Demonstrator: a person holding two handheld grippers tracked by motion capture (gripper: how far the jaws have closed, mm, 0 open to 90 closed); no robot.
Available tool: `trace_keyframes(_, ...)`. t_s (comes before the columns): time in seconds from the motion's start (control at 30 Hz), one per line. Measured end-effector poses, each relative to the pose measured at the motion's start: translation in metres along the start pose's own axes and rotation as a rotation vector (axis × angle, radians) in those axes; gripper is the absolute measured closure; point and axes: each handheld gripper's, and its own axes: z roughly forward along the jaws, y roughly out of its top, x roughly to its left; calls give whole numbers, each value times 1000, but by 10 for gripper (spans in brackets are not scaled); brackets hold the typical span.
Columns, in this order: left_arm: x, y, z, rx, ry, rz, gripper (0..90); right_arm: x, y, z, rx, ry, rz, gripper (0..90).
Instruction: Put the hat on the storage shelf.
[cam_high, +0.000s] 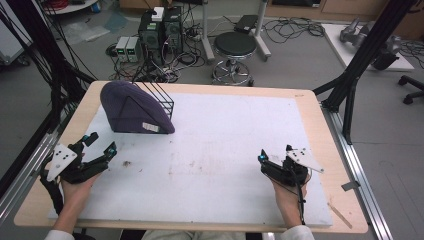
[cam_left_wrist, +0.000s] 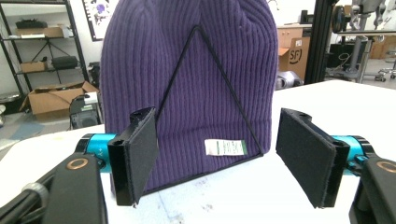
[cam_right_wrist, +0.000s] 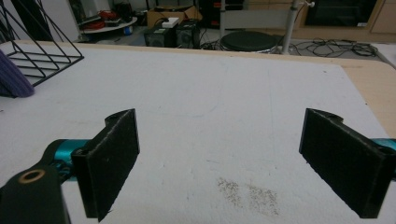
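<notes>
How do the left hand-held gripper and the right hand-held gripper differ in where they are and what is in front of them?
The left hand-held gripper sits near the purple beanie on its wire rack and faces it; the right hand-held gripper sits apart and faces bare white mat. Both are open and hold nothing.

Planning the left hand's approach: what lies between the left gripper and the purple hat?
Nothing: in the left gripper view, bare white mat runs from the open left gripper to the hat on its wire rack.
</notes>
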Motion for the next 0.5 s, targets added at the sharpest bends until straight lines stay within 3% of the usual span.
trace_keyframes(0.2, 1, -8, -6, -5, 24, -20, 298, -1, -9, 0, -31, -11, -11, 114)
trace_keyframes(0.37, 2, -10, -9, -15, 40, -17, 305, -1, -11, 0, -26, -27, -5, 114)
trace_keyframes(0.5, 2, -12, -11, -19, 52, -18, 306, 0, -10, 0, -52, -42, -36, 114)
